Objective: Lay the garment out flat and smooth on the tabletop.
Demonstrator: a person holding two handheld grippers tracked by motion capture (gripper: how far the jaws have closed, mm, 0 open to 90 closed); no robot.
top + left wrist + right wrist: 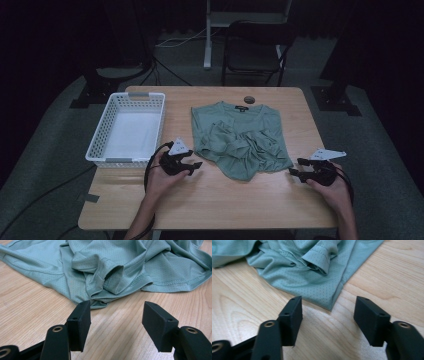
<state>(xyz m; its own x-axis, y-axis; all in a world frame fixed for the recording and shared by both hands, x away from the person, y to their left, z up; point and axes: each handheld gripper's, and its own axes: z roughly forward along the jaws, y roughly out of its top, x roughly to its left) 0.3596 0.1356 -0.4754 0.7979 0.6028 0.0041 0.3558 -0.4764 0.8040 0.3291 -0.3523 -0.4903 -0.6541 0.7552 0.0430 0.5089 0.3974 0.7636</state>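
Observation:
A sage-green mesh T-shirt [240, 137] lies crumpled on the wooden table [210, 200], collar toward the far edge, sleeves folded inward. My left gripper [194, 167] rests on the table just left of the shirt's lower left edge, open and holding nothing. In the left gripper view the shirt [115, 272] bunches just beyond the gripper [116, 320]. My right gripper [295, 167] sits open just right of the shirt's lower right corner. In the right gripper view that corner of the shirt [322, 287] ends a short way ahead of the gripper [328, 317], between its jaws.
A white plastic basket [127, 129] stands at the table's left side, nothing visible inside it. A small dark round object [248, 100] lies near the far edge behind the collar. A dark chair [255, 45] stands beyond the table.

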